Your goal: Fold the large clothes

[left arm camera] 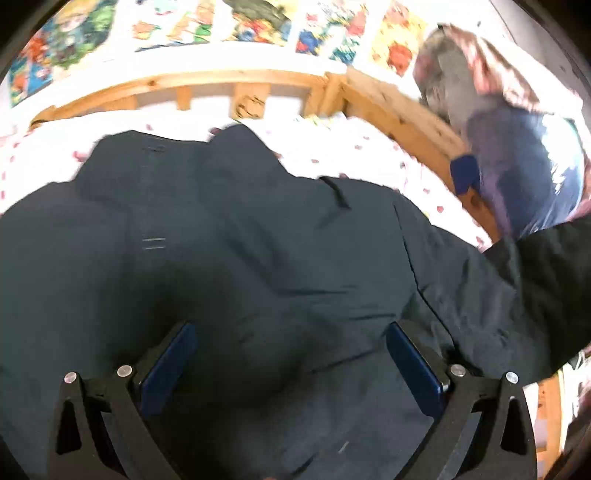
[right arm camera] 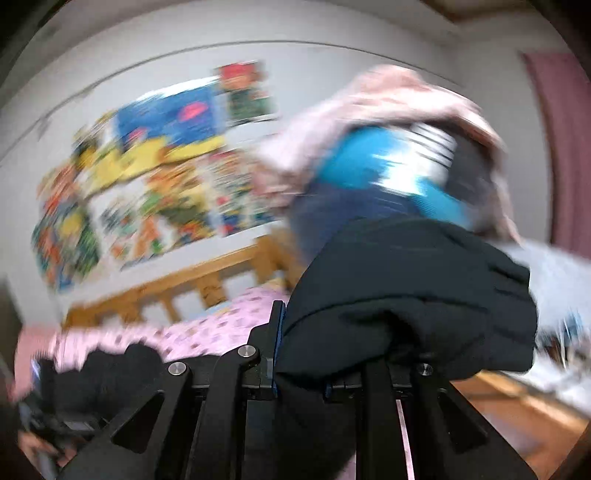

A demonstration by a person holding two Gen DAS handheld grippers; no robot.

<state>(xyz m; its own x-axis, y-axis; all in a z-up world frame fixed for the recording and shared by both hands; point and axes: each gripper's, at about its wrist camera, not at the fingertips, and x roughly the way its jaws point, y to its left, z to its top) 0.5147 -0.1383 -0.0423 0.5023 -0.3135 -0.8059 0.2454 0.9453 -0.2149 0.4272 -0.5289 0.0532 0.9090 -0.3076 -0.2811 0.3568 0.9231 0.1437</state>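
A bed (left arm camera: 369,147) with a white, pink-dotted sheet and a pale wooden frame (left arm camera: 406,110) was seen along a wall covered with bright posters (left arm camera: 258,22). Most of the sheet was covered by a large dark navy jacket (left arm camera: 240,240), which was spread across the mattress and filled the lower part of the left wrist view. A heap of other clothes (left arm camera: 517,147), grey, pink and blue, was piled at the far right corner of the frame; it was too blurred for single pieces to be told apart. The left gripper (left arm camera: 291,365) was held just above the jacket with its jaws spread wide and nothing between them. The right gripper (right arm camera: 299,373) was clamped on a bunched fold of the same jacket (right arm camera: 406,295), which was raised off the bed and draped over its fingers.
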